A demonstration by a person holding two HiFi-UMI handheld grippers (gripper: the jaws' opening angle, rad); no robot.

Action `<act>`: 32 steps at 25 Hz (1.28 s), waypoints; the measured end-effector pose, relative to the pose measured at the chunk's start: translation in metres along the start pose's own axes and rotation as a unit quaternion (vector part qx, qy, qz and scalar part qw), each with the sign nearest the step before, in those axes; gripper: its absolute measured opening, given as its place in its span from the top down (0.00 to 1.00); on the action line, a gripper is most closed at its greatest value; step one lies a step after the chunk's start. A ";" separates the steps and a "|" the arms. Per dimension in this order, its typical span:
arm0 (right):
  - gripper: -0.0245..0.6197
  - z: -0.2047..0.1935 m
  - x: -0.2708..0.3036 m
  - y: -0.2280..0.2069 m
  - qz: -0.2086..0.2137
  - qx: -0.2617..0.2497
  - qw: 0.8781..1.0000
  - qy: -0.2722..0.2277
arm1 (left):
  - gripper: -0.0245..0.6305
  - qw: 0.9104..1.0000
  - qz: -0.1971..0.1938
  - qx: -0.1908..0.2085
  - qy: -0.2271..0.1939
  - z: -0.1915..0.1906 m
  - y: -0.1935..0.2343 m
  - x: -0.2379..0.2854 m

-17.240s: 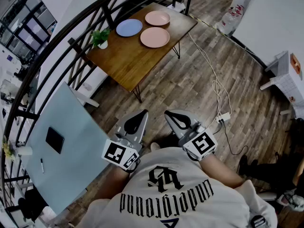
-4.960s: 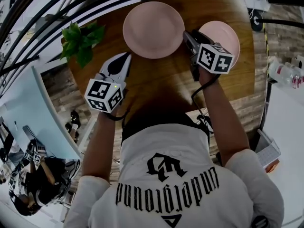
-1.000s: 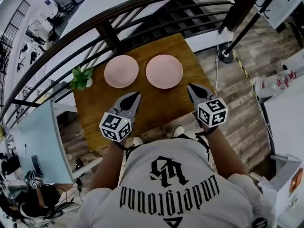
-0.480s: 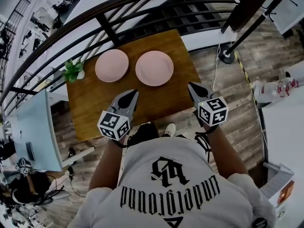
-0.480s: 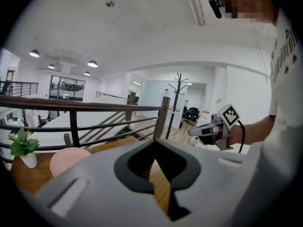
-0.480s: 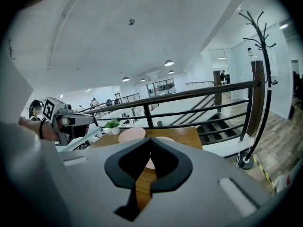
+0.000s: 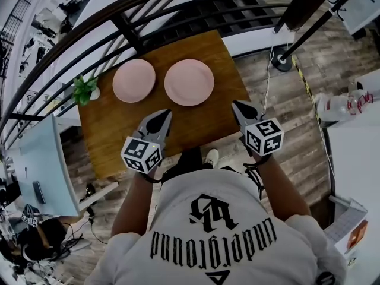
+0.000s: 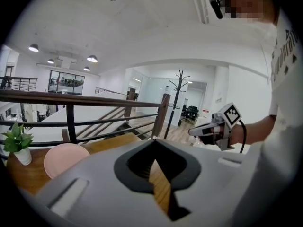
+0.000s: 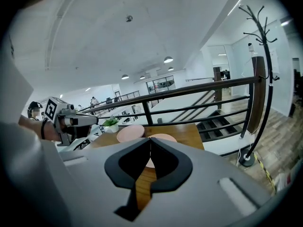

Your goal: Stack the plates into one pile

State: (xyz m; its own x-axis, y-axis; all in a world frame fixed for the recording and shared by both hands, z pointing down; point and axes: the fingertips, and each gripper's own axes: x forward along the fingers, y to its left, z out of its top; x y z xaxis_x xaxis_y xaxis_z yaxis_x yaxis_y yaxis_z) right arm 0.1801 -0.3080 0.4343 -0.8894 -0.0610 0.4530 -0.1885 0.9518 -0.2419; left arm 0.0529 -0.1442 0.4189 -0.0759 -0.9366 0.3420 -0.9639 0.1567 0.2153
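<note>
Two pink plates lie side by side on the wooden table (image 7: pixel 202 120), the left plate (image 7: pixel 134 81) and the right plate (image 7: pixel 189 82) apart from each other. My left gripper (image 7: pixel 165 114) hangs in the air over the table's near part, shut and empty. My right gripper (image 7: pixel 236 104) is by the table's right near edge, also shut with nothing in it. In the left gripper view the shut left gripper (image 8: pixel 154 143) points past one pink plate (image 8: pixel 65 157). The right gripper view shows the right gripper (image 9: pixel 150 141) aimed toward both plates (image 9: pixel 131 133).
A small potted plant (image 7: pixel 86 89) stands at the table's left edge. A black railing (image 7: pixel 119 16) runs behind the table, with a coat stand (image 9: pixel 258 79) at the right. A light blue table (image 7: pixel 44 165) is to the left. A cable (image 7: pixel 267 82) lies on the floor.
In the head view the table and plates have slid a little left and up. Both grippers keep their places in front of the person and stay shut.
</note>
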 end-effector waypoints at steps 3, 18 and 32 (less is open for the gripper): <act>0.95 -0.001 0.011 -0.003 -0.003 0.004 1.000 0.008 | 0.89 1.000 -0.006 -0.001 0.004 0.000 0.007 0.008; 0.92 -0.011 0.096 -0.022 -0.002 0.048 0.997 0.066 | 0.89 0.998 -0.026 -0.040 0.048 -0.020 0.072 0.056; 0.79 -0.072 0.178 -0.060 -0.014 0.129 0.980 0.149 | 0.89 0.992 -0.045 -0.056 0.103 -0.055 0.130 0.105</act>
State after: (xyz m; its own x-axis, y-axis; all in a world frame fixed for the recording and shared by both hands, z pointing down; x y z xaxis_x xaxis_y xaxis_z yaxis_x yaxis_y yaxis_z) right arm 0.0628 -0.3540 0.5917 -0.7290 0.0412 0.6833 -0.3433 0.8415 -0.4171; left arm -0.0660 -0.2046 0.5332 0.0739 -0.8664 0.4939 -0.9288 0.1205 0.3503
